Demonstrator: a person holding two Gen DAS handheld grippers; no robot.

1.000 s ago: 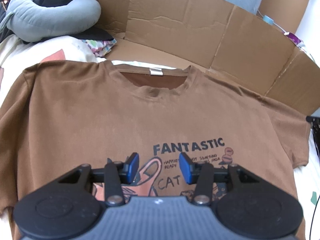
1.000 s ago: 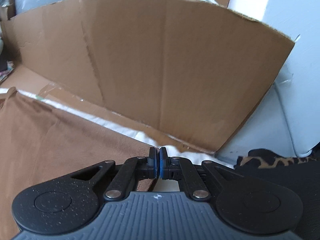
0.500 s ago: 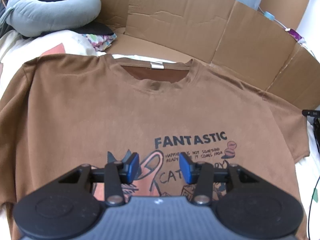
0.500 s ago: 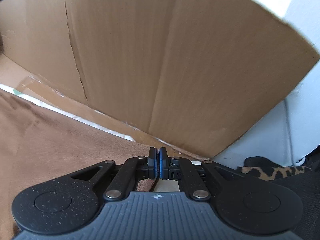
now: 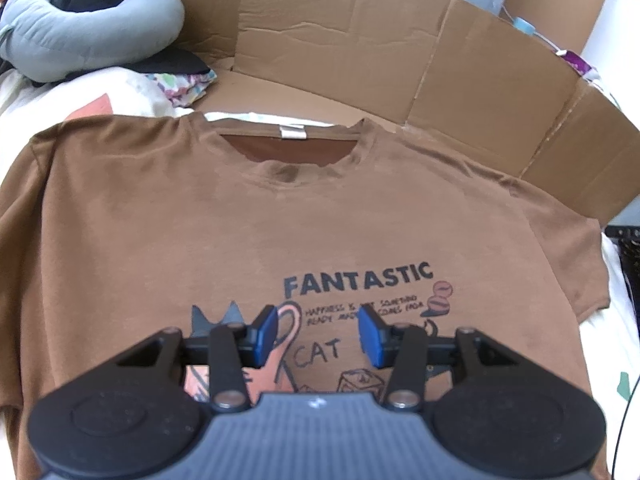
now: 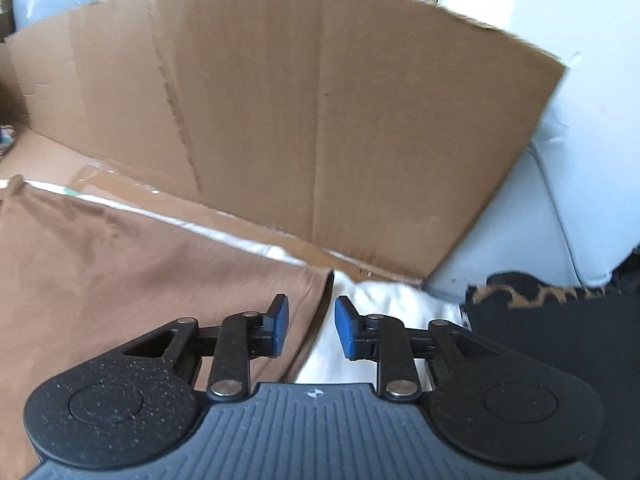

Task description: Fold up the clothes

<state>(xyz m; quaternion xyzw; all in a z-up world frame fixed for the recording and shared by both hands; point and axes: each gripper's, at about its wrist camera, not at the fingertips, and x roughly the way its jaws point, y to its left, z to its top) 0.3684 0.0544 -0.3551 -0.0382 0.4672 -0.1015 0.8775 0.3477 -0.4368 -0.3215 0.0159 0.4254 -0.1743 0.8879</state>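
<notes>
A brown T-shirt (image 5: 248,224) with a "FANTASTIC CAT" print lies flat and face up on the bed, collar at the far side. My left gripper (image 5: 318,336) is open and empty, held above the print at the shirt's chest. My right gripper (image 6: 308,330) is open and empty over the edge of the shirt's right sleeve (image 6: 192,280), whose hem runs between the blue pads. Both sleeves lie spread out.
A cardboard wall (image 5: 400,60) stands behind the shirt and also fills the right wrist view (image 6: 320,120). A grey neck pillow (image 5: 88,28) lies at the far left. A black and leopard-print cloth (image 6: 560,320) lies right of the sleeve on the white bedding (image 6: 384,308).
My right gripper has opened and let go of the sleeve edge, which now lies flat. My left gripper has drawn back a little over the shirt, still open.
</notes>
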